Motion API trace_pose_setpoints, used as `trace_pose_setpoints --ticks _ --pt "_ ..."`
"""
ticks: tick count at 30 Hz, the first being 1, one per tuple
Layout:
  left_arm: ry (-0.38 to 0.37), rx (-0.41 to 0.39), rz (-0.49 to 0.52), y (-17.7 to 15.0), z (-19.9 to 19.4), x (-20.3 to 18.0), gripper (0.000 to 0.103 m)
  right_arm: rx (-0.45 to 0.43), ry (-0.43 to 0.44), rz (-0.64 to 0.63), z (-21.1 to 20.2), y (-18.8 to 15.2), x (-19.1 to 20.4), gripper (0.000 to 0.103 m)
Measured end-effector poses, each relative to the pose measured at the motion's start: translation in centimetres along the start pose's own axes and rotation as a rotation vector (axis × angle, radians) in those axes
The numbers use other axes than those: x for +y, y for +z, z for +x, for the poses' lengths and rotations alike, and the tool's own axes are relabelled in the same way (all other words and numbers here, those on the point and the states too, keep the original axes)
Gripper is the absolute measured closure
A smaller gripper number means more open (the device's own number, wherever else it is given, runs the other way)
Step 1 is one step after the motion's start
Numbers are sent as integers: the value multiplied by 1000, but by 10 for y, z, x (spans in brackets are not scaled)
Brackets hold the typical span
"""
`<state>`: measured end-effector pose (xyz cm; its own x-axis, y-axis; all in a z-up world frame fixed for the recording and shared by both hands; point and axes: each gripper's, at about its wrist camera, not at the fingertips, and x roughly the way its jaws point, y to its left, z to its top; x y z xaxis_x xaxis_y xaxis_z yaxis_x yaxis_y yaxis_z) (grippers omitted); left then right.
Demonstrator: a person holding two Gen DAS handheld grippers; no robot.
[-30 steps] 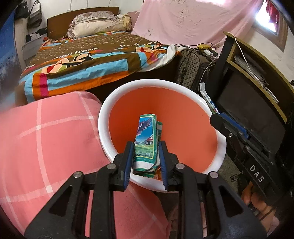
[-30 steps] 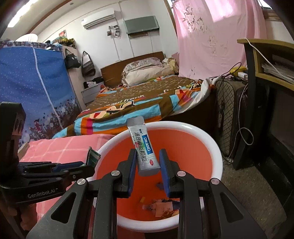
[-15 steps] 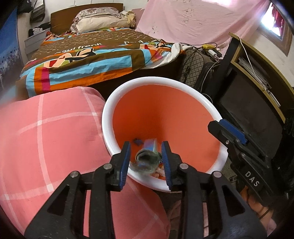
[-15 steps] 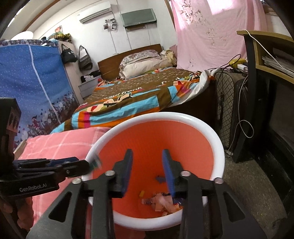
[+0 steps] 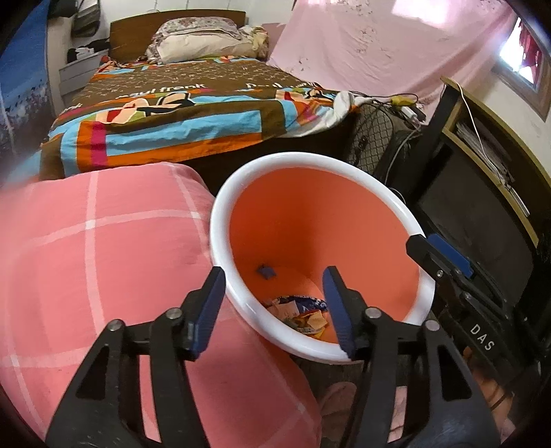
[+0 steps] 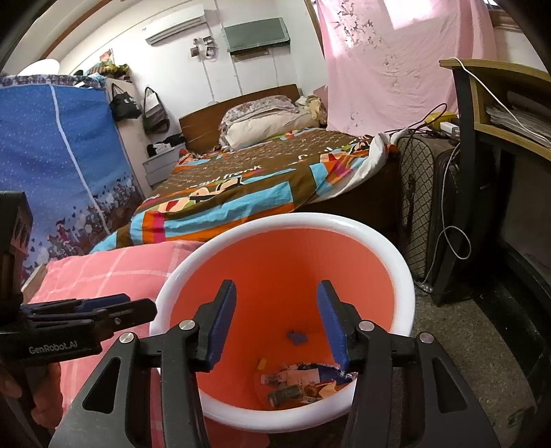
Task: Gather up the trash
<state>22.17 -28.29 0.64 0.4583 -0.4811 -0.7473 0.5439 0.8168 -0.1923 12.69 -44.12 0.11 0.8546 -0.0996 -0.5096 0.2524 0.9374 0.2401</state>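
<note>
Now both the left gripper (image 5: 273,298) and right gripper (image 6: 275,318) hover opening and empty over the round orange white-rimmed plastic bin (image 6: 344,224), crumpled wrappers (image 6: 303,380) lying at its bottom, no further trash visible nearby.

Domestic bedroom: made bed (image 6: 261,186) with pillows (image 6: 265,124), fabric wardrobe (image 6: 51,165), wall air conditioner (image 6: 175,26), hanging bags (image 6: 155,110)
</note>
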Motion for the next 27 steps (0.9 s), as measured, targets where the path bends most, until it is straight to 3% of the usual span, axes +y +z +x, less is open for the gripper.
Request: trace_pose_setpoints --ticks 6,10,15,24,27 --pt "25 -32 -12 0 -9 6 26 -22 -3 5 -3 2 0 38" --pt "53 -62 -17 -1 -16 9 15 -40 -1 9 -5 4 0 32" --pt "124 -129 -22 -6 -29 18 0 -62 0 19 -8 5 0 21" --pt "192 -226 -104 -18 -49 45 0 -90 -2 21 -10 4 6 1" --pt "197 -246 -112 -22 -54 51 0 -106 10 20 -12 4 10 0"
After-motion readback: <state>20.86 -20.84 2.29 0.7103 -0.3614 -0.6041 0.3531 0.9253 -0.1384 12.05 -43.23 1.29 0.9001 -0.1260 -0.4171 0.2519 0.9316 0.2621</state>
